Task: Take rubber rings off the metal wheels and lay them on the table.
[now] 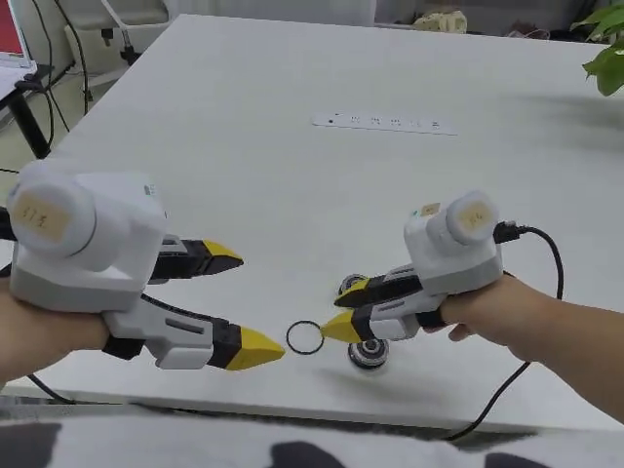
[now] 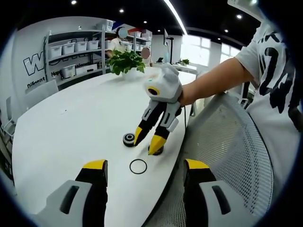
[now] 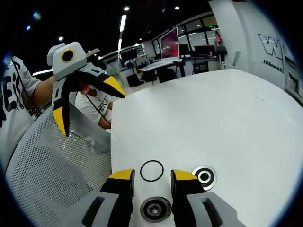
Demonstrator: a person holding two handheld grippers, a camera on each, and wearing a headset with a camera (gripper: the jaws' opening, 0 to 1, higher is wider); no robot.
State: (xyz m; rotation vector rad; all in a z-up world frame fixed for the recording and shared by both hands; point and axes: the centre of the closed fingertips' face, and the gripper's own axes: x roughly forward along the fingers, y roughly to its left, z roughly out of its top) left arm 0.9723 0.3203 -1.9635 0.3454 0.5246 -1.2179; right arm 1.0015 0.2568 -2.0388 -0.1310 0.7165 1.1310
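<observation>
White desk (image 1: 292, 195) takes most of the head view, and all the work sits at its bottom edge, centre.

My left hand-held gripper (image 1: 252, 302) is at lower left of the head view. Its jaws are spread wide with nothing in them, released. In the left gripper view the yellow tips stand either side of the bottom centre, with the ring just above and between them, lying on the desk and not touched.

My right hand-held gripper (image 1: 336, 312) is at lower right of centre in the head view, pointing left. Its jaws are partly apart and nothing is gripped at the tips. In the right gripper view one wheel sits at bottom centre between the jaw bases. I judge the jaws hover over it rather than clamp it.

There are two wheels. The lower metal wheel (image 1: 369, 353) is just under the right hand-held gripper, on the desk. Its rim looks dark in the right gripper view, so I judge its rubber is likely still on. The upper metal wheel (image 3: 204, 176) is right of the right jaw in that view and half hidden behind the gripper in the head view. Its rim looks brighter, possibly bare, but I can't tell for sure.

One rubber ring (image 1: 305, 337) is off and lies flat on the desk at bottom centre of the head view, between the two grippers' tips, near the lower metal wheel but apart from it.

Progress: one ring is off and laid down, so that part is done. At least one wheel probably remains to be stripped, so I judge the task about half done.
</observation>
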